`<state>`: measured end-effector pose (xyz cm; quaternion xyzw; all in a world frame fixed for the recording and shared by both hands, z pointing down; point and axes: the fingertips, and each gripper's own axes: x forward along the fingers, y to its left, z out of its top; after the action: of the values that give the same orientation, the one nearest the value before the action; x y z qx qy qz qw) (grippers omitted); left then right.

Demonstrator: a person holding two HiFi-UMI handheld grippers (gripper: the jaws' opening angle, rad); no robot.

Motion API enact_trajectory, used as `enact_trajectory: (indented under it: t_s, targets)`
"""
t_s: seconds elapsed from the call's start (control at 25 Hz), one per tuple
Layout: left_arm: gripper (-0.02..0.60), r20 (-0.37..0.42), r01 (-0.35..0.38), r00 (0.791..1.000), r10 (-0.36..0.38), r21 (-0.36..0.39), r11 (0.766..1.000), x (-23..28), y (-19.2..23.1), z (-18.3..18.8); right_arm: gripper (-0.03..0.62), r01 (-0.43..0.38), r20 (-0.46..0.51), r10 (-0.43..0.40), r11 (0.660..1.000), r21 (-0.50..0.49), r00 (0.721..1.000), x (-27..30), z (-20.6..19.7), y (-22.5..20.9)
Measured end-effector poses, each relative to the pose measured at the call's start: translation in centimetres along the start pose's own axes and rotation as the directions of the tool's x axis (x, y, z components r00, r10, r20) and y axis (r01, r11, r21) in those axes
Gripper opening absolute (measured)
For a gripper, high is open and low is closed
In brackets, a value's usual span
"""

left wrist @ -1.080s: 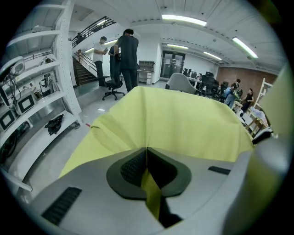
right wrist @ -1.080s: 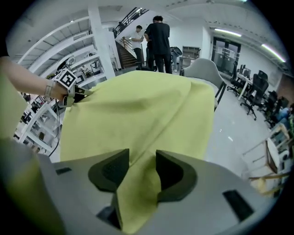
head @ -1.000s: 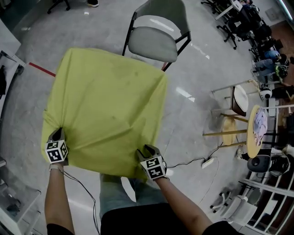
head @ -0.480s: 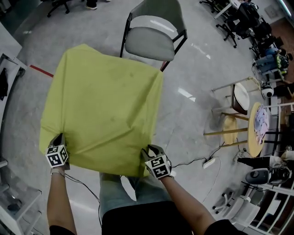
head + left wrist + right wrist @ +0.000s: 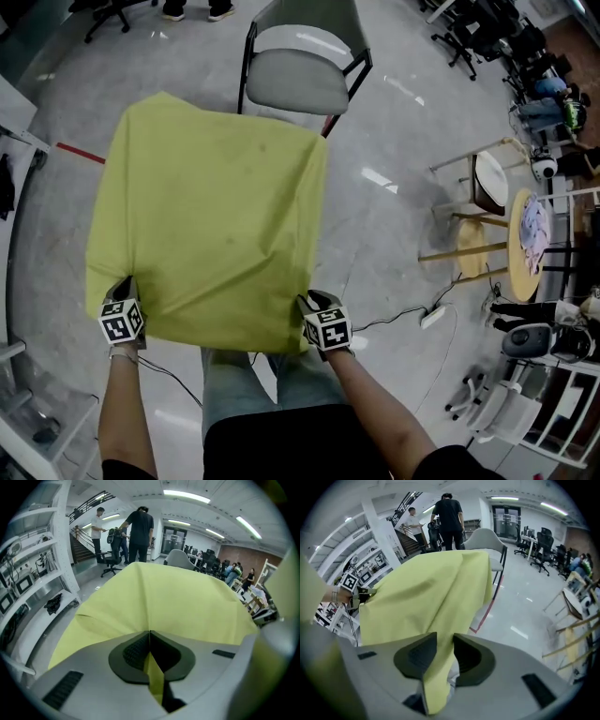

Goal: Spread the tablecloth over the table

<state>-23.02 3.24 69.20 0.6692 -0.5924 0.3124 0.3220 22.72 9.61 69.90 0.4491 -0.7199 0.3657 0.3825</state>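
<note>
The yellow-green fabric tablecloth [image 5: 216, 206] lies spread flat, its far edge by a grey padded chair [image 5: 291, 80]. The left hand-held gripper [image 5: 122, 284] is clamped on one near corner. The right hand-held gripper [image 5: 307, 302] has just been closing its jaws, and they pinch the other near corner.

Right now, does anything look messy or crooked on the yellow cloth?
A little. The yellow-green tablecloth isn't lying flat: creases fan out from its near right corner toward the middle, so that part looks rumpled. Nothing looks spilled or torn.
</note>
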Motion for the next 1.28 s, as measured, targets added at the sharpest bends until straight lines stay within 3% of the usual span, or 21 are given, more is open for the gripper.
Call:
enact_trajectory:
  t_s: [0.16,0.56,0.72,0.92,1.28]
  targets:
    - [0.017,0.012,-0.069,0.998,0.068,0.113,0.991,-1.0,-1.0,1.1,0.107,0.007,0.008,-0.007,0.998,0.064,1.000,0.0,0.2,0.1]
    - [0.017,0.081,-0.250,0.966,0.245,0.072,0.965,-3.9,-1.8,3.3,0.012,0.046,0.067,-0.057,0.988,0.149,0.996,-1.4,0.0,-0.9]
    - [0.017,0.103,-0.237,0.967,0.233,0.028,0.971,-4.7,-3.3,4.2,0.012,0.061,0.075,-0.076,0.980,0.187,0.994,-1.8,-0.7,-2.5]
    - [0.017,0.094,-0.148,0.986,0.137,0.118,0.982,-4.3,-8.7,4.1,0.012,0.088,0.069,-0.105,0.972,0.218,0.992,-2.3,-1.8,-5.2]
    - [0.017,0.031,-0.015,0.999,0.011,0.149,0.989,-3.6,-15.4,2.1,0.012,0.152,0.050,-0.168,0.960,0.234,0.985,-2.9,-3.8,-10.8]
